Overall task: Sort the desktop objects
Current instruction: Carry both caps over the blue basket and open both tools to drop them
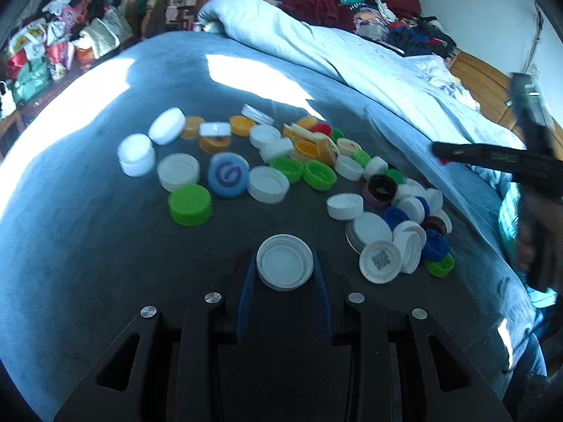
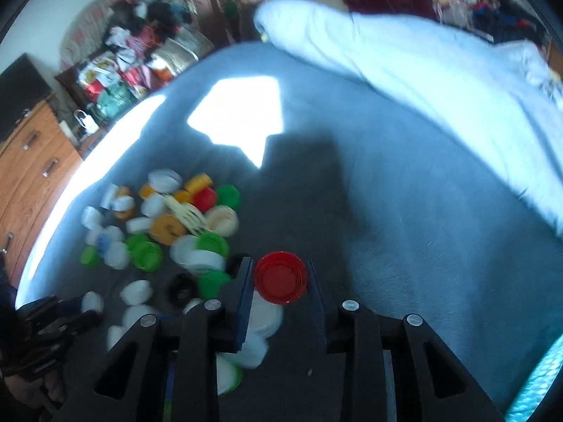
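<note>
Many bottle caps in white, green, orange, blue and red lie scattered on a grey-blue bedspread (image 1: 88,246). My left gripper (image 1: 285,263) is shut on a white cap (image 1: 285,262), open side up, just above the spread near the pile. My right gripper (image 2: 279,276) is shut on a red cap (image 2: 280,277), held above the right edge of the pile. The right gripper also shows in the left wrist view (image 1: 492,156) at the far right. A green cap (image 1: 190,204) and a blue swirl cap (image 1: 228,174) lie left of centre.
A rumpled pale blue duvet (image 1: 352,56) runs along the far side. Heaps of clothes and bags (image 1: 52,45) stand beyond the bed. A wooden dresser (image 2: 28,176) stands at the left. The left gripper (image 2: 52,320) shows at the lower left of the right wrist view.
</note>
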